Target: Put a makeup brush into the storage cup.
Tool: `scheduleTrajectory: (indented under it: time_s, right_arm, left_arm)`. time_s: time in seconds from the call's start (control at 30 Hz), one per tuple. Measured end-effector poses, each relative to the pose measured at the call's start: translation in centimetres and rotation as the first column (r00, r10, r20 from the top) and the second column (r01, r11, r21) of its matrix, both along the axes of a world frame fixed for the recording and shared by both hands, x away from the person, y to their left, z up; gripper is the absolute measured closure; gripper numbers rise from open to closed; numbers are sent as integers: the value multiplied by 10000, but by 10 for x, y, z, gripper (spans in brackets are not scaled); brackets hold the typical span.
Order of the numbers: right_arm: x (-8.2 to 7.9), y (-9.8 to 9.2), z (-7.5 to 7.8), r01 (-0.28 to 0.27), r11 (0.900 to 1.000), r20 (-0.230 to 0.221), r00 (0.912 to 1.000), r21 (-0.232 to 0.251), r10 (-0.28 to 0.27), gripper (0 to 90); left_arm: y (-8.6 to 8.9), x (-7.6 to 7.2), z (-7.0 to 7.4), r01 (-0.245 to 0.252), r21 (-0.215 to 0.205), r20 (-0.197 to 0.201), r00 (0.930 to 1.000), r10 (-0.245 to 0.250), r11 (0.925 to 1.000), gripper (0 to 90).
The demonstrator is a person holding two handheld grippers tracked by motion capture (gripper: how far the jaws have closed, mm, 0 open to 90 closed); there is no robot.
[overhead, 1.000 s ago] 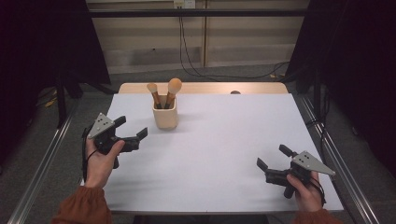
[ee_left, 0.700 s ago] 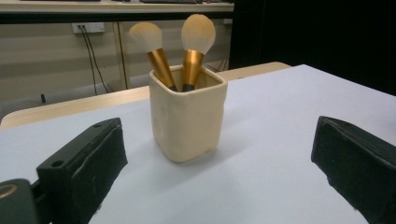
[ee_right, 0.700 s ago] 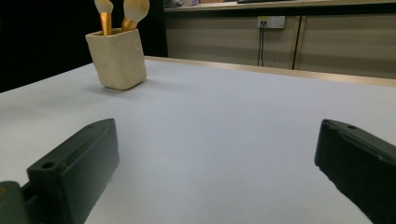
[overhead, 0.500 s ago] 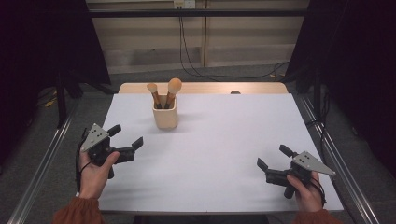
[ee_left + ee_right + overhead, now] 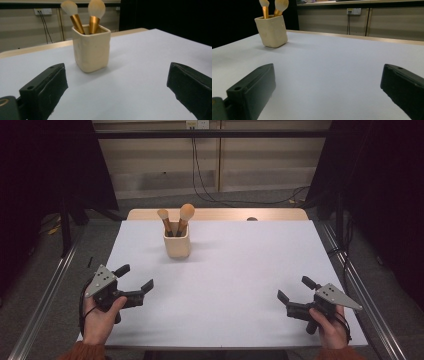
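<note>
Toward the far left of the white tabletop, a cream, square-sided ceramic cup is standing upright, holding two makeup brushes with gold ferrules and pale round heads that are leaning apart from each other, their long axes running steeply up and out of the cup's mouth. Nothing is touching the cup or the brushes. From the left gripper, which is hovering low near the table's front left edge with its jaws spread wide and nothing between them, the cup is lying ahead and a little to the right, near but clearly apart; in the left gripper view the cup is sitting almost centred between the two black jaws, so I judge a straight forward reach would be bringing it to the brush handles. The right gripper is resting near the front right corner, jaws likewise gaping and empty, with the cup well apart and off to its far left, making the left hand the nearer one for any pick
</note>
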State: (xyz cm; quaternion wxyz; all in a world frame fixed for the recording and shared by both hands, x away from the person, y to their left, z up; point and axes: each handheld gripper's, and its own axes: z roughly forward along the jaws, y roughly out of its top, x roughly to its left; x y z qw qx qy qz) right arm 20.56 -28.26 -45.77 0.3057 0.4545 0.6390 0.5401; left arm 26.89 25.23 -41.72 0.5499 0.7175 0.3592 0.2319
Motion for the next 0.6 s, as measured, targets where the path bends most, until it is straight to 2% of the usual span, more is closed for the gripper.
scheduleTrajectory:
  time_s: [0.13, 0.3, 0.37, 0.53, 0.6]
  right_arm:
    - [-1, 0, 0, 50, 10000, -7, 10000, 16, -50, 0]
    - [-1, 0, 0, 21, 10000, 0, 10000, -17, -21, 0]
    - [-1, -1, 0, 32, 10000, -3, 10000, -14, -32, 0]
    - [-2, -1, 1, -13, 10000, -2, 10000, -28, 13, 0]
    - [-3, -1, 1, -23, 10000, -37, 10000, -38, 23, 0]
  left_arm:
    - [1, -5, -3, -46, 113, 78, 10000, 45, 9999, 27]
    - [6, -16, -11, -261, 247, -100, 9996, 264, 9994, 27]
    - [7, -19, -13, -132, 137, -183, 9997, 134, 9998, 27]
    - [6, -25, -14, -79, 173, -109, 9999, 81, 9998, 27]
    - [8, -26, -13, -197, 54, -38, 9998, 197, 9998, 27]
